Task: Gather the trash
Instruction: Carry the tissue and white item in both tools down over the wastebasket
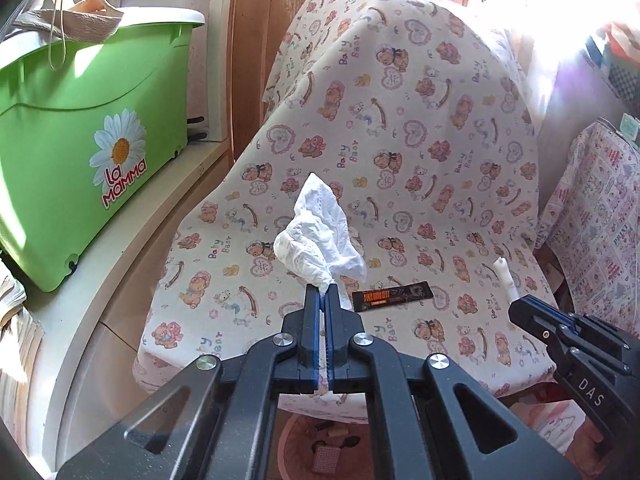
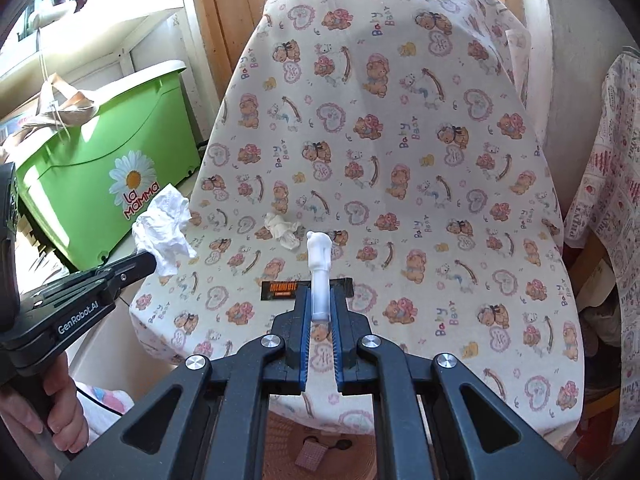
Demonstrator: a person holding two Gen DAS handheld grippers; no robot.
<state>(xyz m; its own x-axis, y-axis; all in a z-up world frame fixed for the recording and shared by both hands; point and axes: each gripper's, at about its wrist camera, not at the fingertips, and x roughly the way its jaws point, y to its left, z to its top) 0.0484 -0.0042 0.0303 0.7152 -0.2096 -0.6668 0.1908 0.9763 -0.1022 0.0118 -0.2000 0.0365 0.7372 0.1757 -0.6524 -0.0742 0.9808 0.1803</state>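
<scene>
Crumpled tissue (image 1: 318, 236) pinched in left gripper (image 1: 323, 294) jaws; white plastic piece (image 2: 319, 270) clamped in right gripper (image 2: 320, 300) jaws. Left on chair cover (image 2: 400, 160): black wrapper (image 2: 280, 289), small tissue wad (image 2: 282, 227). Basket (image 2: 360, 452) seen below.

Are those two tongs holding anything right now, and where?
Left tongs pinch a crumpled white tissue by its lower tip; right tongs clamp a white plastic piece near its base.

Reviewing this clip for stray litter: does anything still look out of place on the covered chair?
Yes. A crumpled white tissue and a black wrapper lie loose on the bear-print cover. The left gripper and right gripper each already hold a piece of trash.
</scene>
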